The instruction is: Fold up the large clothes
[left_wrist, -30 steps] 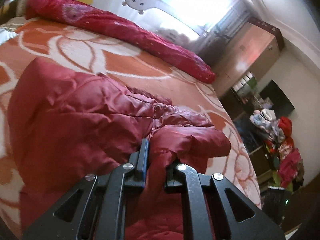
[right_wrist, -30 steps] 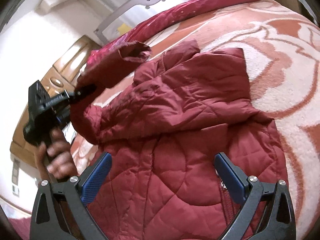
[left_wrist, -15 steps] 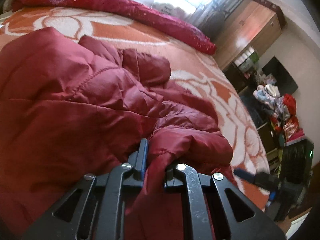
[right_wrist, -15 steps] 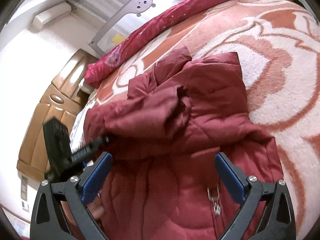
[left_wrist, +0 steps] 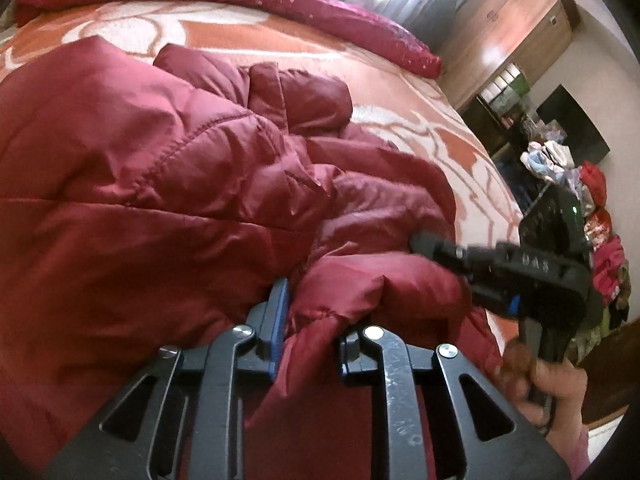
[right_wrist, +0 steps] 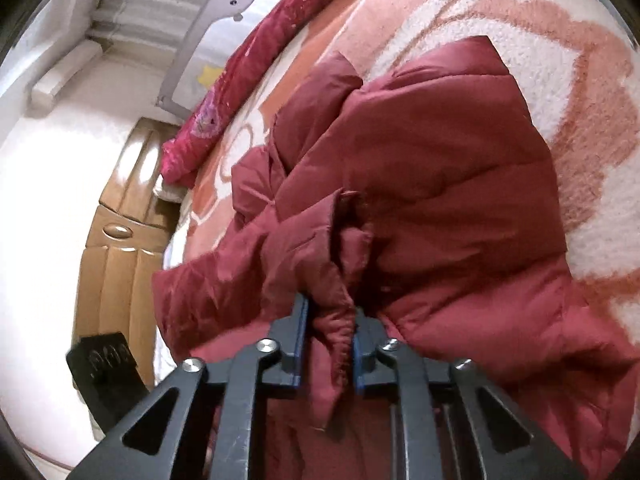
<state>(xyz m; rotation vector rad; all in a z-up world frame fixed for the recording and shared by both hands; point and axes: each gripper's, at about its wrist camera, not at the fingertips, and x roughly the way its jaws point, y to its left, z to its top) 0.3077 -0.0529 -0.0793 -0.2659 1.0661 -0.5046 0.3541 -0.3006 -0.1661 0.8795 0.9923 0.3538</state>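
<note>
Red jacket (left_wrist: pixel 168 184) lying crumpled on the patterned bed (left_wrist: pixel 400 92). Left gripper (left_wrist: pixel 310 332) is pinching a fold of the sleeve, its jaws having just eased slightly. Right gripper (right_wrist: pixel 330 344), jaws having just been closing, is clamping the cuff (right_wrist: pixel 344 240)

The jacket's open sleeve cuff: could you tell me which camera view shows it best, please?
The right wrist view: the sleeve cuff faces the camera just above the right gripper, whose jaws have just closed on sleeve fabric. In the left wrist view, the left gripper pinches a puffy fold of the jacket; no cuff opening shows.
</note>
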